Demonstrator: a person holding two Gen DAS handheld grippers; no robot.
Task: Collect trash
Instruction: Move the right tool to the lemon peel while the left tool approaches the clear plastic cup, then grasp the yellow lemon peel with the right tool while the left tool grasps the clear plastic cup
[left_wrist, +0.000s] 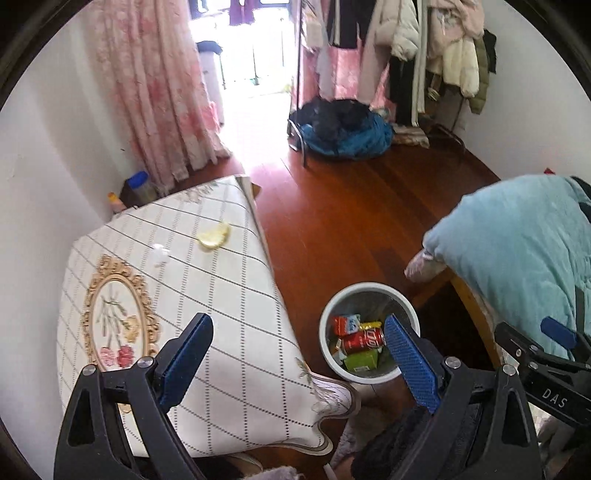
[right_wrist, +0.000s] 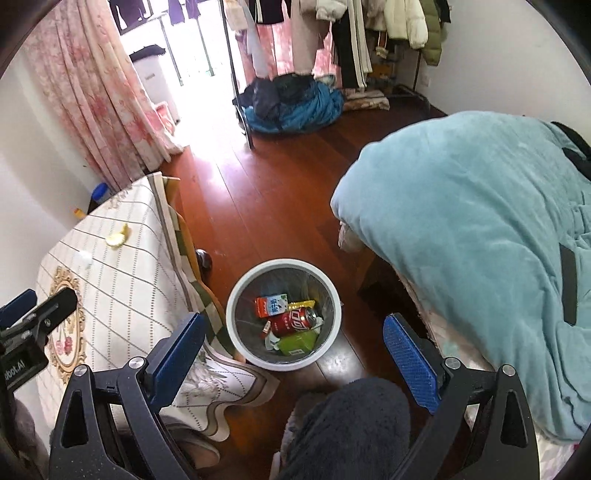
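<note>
— While the left wrist view holds, what is left to collect?

— Two bits lie on the table (left_wrist: 221, 295): a yellow peel (left_wrist: 214, 236) toward the far edge and a small white wad (left_wrist: 159, 254) just beside it, nearer the wall. The left gripper (left_wrist: 295, 362) hangs above the table's near corner, spread wide and carrying nothing. The bin (left_wrist: 332, 306) stands on the floor (left_wrist: 351, 206) beside the table, already holding a red can (left_wrist: 364, 340), a carton and a green box.

— How would they handle?

— My guess: the peel is limp, light and maybe slick, so pinch it across its thick middle. The wad looks like crumpled tissue, almost weightless and crushable; close on its bulk, gently.

— And the right wrist view?

— The right gripper (right_wrist: 291, 354) hovers over the bin (right_wrist: 236, 295), fingers (right_wrist: 410, 362) parted and empty. The peel (right_wrist: 118, 236) and wad (right_wrist: 85, 257) sit well apart from it, up on the table (right_wrist: 129, 295). A blue quilt (right_wrist: 461, 229) fills the right side.
</note>
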